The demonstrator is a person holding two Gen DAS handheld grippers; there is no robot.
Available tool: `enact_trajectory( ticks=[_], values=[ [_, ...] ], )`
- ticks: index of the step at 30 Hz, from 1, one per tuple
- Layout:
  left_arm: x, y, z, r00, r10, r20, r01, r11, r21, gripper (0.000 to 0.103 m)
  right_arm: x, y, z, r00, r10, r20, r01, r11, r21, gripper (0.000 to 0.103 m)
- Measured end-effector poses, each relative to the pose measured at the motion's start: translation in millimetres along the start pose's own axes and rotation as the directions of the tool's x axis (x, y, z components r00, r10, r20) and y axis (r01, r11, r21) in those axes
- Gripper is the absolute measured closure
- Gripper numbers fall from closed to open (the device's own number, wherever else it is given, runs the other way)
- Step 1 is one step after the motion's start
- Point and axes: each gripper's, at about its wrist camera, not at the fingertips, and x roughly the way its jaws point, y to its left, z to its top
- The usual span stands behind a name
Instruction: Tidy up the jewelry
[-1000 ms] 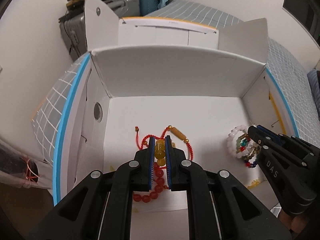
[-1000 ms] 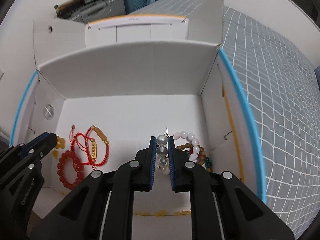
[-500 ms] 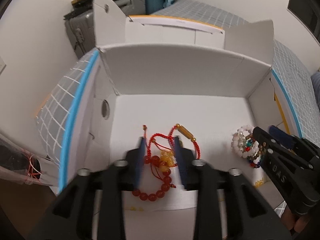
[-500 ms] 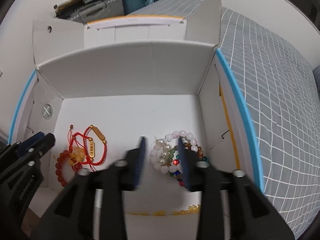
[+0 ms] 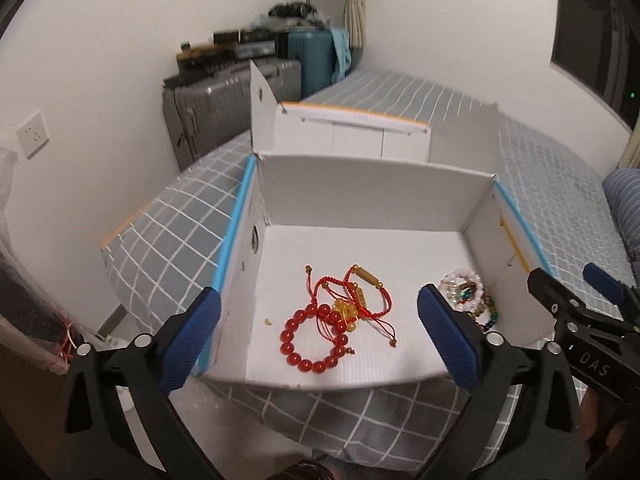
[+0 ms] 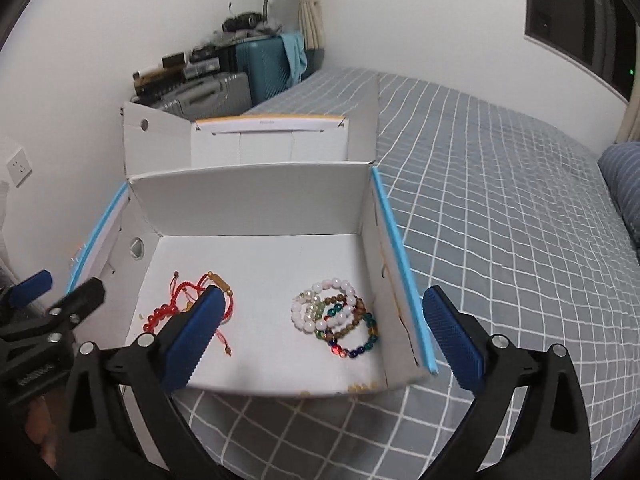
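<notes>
Box (image 5: 372,196): white cardboard, lid flaps folded back, standing on a grey checked bedspread (image 6: 500,200); blue trim runs along both side rims.
Red group (image 5: 336,320): left half of the box floor; a ring of round red beads, a small cluster of amber beads touching it, and thin red cord bracelets with gold tube charms lying across one another.
Pale group (image 6: 336,318): right half of the floor, near the right wall; white, brown and multicoloured bead bracelets stacked in an overlapping heap.
Spacing: the two groups lie well apart, bare white floor between them.
Left gripper (image 5: 320,336): jaws have just been opening and stand wide apart above the near edge of the box; nothing between them, the red group lies loose below.
Right gripper (image 6: 324,332): jaws likewise just opened, spread wide, clamped on nothing; the pale group rests on the floor.
Handling, beads: likely light, hard and smooth; round beads may roll or squirt out of a flat pinch, and the strings are probably elastic.
Handling, cords: soft, limp, prone to snag on neighbours.
Grip point: across two or three adjoining beads on an outer arc; for cords, at the gold tube.
Risk: lifting one piece may drag an entangled neighbour.
</notes>
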Motion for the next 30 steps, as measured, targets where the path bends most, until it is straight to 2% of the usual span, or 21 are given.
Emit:
enact_trajectory(
  ticks=[3, 6, 11, 18, 30],
  values=[
    [-18, 1, -14, 0.999, -0.017, 0.048, 0.017, 1.0, -0.002, 0.006, -16, -2, -13, 0.999, 0.003, 0.041, -0.004, 1.0, 0.008, 0.008],
    [-24, -3, -30, 0.998, 0.001, 0.064, -0.003, 1.0, 0.021, 0.006, -35, -3, -30, 0.994, -0.03, 0.101, 0.03, 1.0, 0.002, 0.008],
    [-31, -4, -56, 0.997, 0.006, 0.077, -0.008, 0.999, 0.036, 0.006, -44, -11, -52, 0.995, -0.017, 0.099, 0.015, 1.0, 0.02, 0.008],
    [-28, -2, -79, 0.997, 0.013, 0.08, -0.016, 0.999, 0.045, 0.006, -44, -6, -74, 0.997, -0.004, 0.075, 0.005, 1.0, -0.016, 0.008],
    [-24, -3, -83, 0.997, -0.011, 0.071, 0.008, 0.999, 0.049, 0.006, -42, -3, -74, 0.997, 0.0, 0.077, 0.001, 1.0, -0.014, 0.008]
  ],
)
